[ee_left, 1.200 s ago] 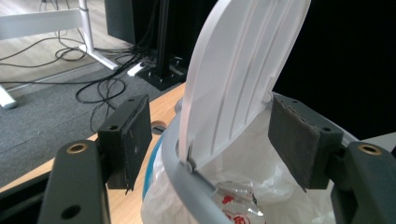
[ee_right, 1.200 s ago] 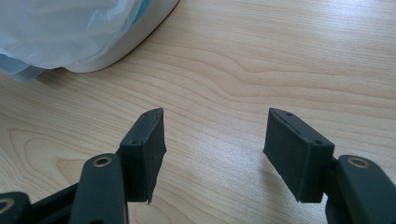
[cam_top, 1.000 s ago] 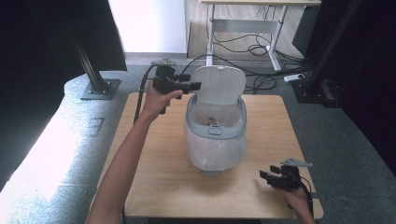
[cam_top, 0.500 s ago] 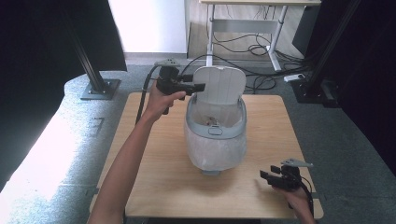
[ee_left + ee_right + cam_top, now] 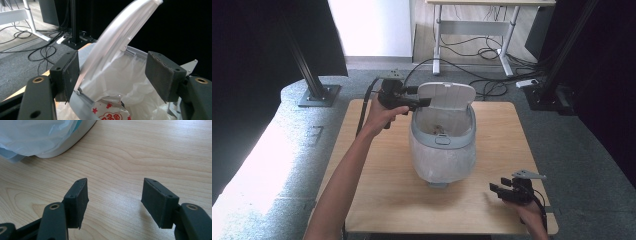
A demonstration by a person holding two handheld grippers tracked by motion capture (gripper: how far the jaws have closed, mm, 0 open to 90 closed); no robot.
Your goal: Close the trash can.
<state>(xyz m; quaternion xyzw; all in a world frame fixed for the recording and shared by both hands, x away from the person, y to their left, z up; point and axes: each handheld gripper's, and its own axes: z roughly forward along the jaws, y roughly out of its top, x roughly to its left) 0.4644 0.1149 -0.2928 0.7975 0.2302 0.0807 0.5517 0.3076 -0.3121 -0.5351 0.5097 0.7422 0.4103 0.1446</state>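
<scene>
Pale wood makes up the worktop [image 5: 377, 200], and near its middle stands a small grey bin [image 5: 443, 150] lined with a thin white plastic bag [image 5: 439, 162] that hangs over its rim. The bin's lid [image 5: 447, 95] is raised and leans back at the far side, more upright than it stood a moment ago, when it hung further over the opening; judging by that, the opening step looks nearly done and the bin is free to receive something. The left claw [image 5: 424, 102] sits at the lid's left edge, its jaws apart and having just been opening, with the lid [image 5: 120, 40] between the pads but no pad pressing on it, so the lid seems to stand by itself. The right claw [image 5: 497, 190] rests low near the front right corner, well apart from the bin, jaws apart on nothing. The left gripper view shows what the high view leaves tiny: a crumpled wrapper [image 5: 112, 113] with red stars lying in the bag. The right gripper view shows bare wood grain between its pads [image 5: 78, 202] and the bin's base at the upper left.
</scene>
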